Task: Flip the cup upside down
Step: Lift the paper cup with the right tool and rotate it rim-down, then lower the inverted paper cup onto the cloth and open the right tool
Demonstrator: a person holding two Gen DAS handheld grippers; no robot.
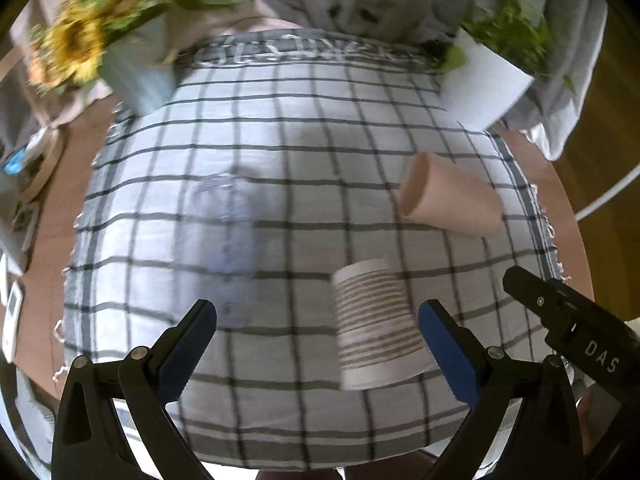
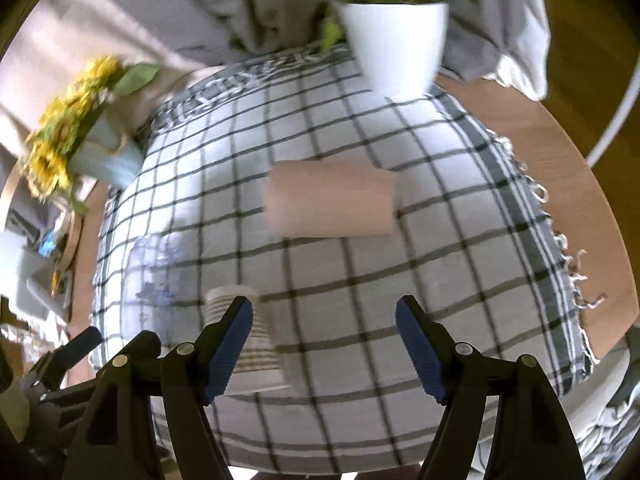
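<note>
Pink cup [image 2: 332, 199] lay on side on checked cloth [image 2: 440, 264], right half of table, well ahead of right gripper [image 2: 324, 344]; mouth pointed left in left-wrist view [image 1: 448, 200]. Striped cup [image 1: 378, 324] stood mouth-down on cloth, just inside right pad of left gripper [image 1: 318, 344], not touching. Both grippers empty, jaws wide apart, above near edge of cloth. White planter [image 2: 394, 44] and sunflower pot [image 1: 138, 72] at far edge. Frames motion-blurred.
</note>
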